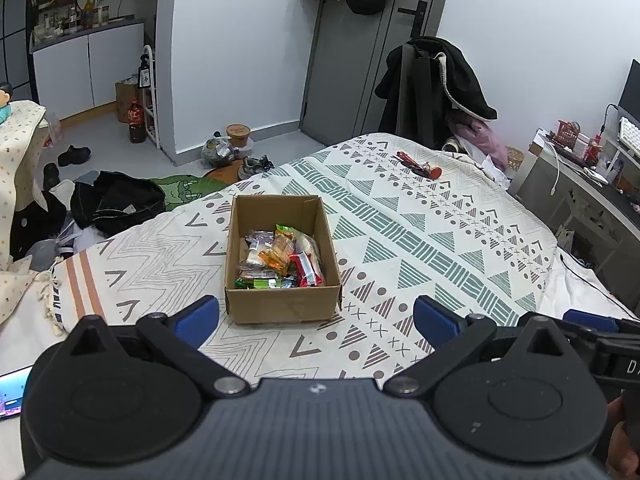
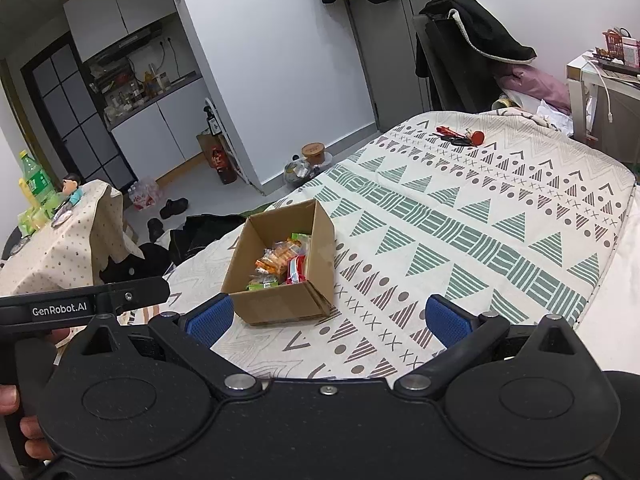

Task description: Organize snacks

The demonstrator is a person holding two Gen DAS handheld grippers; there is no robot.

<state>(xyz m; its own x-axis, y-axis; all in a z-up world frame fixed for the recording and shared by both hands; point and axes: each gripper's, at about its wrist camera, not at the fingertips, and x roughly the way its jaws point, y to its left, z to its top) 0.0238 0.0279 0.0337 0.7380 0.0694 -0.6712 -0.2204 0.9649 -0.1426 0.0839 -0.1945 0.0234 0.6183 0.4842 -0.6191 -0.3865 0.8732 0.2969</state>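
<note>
**Snacks boxed on the bed**

My left gripper and right gripper both hover with fingers spread wide, holding nothing. The cardboard box sits on the patterned bedspread just ahead, wrapped snacks piled inside it.

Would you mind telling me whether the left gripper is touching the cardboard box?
Apart. In the left wrist view, the left gripper hangs open short of the cardboard box, and patterned bedspread shows between each blue fingertip and the box's near wall.
</note>
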